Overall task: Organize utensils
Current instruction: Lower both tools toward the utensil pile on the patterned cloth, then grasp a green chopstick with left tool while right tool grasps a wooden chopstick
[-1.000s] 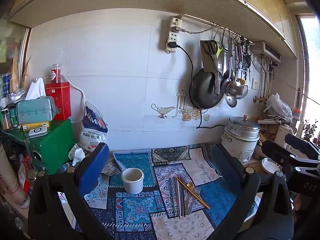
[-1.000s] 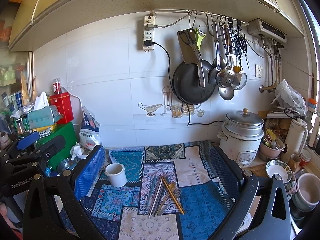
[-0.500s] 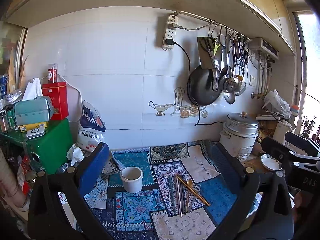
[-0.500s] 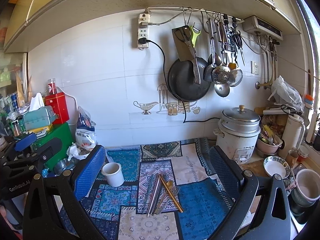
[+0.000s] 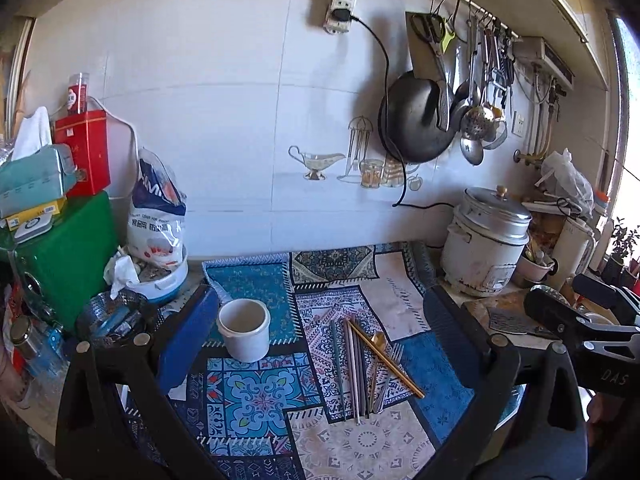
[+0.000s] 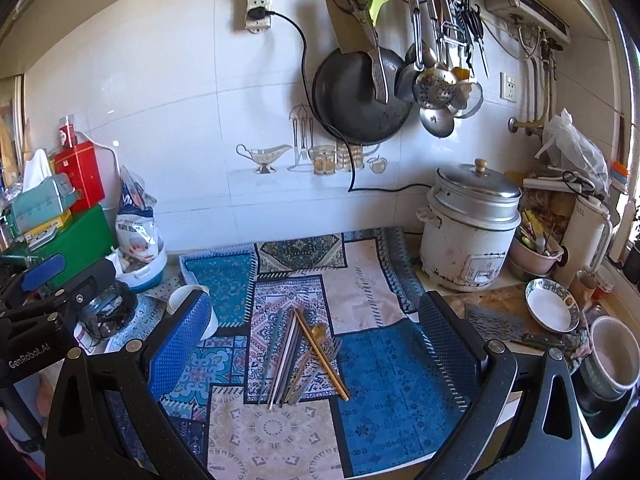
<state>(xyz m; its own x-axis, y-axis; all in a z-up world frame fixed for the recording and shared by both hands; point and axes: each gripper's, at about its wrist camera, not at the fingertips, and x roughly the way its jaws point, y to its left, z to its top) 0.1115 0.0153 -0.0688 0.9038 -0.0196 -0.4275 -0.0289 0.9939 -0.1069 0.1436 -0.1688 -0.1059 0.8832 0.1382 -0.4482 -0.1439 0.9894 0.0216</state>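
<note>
A pile of utensils lies on the patterned mat: grey and gold chopsticks, a gold spoon and a fork. It also shows in the right wrist view. A white cup stands upright left of the pile; in the right wrist view the cup is partly hidden behind the blue finger pad. My left gripper is open and empty above the mat, short of the pile. My right gripper is open and empty, also above the pile.
A rice cooker stands at the back right, with bowls near the right edge. A green box, a flour bag and a metal strainer crowd the left. A pan and tools hang on the wall.
Both grippers have moved forward and tilted down toward the mat; the utensil pile and cup look larger and nearer. Nothing on the counter has moved.
</note>
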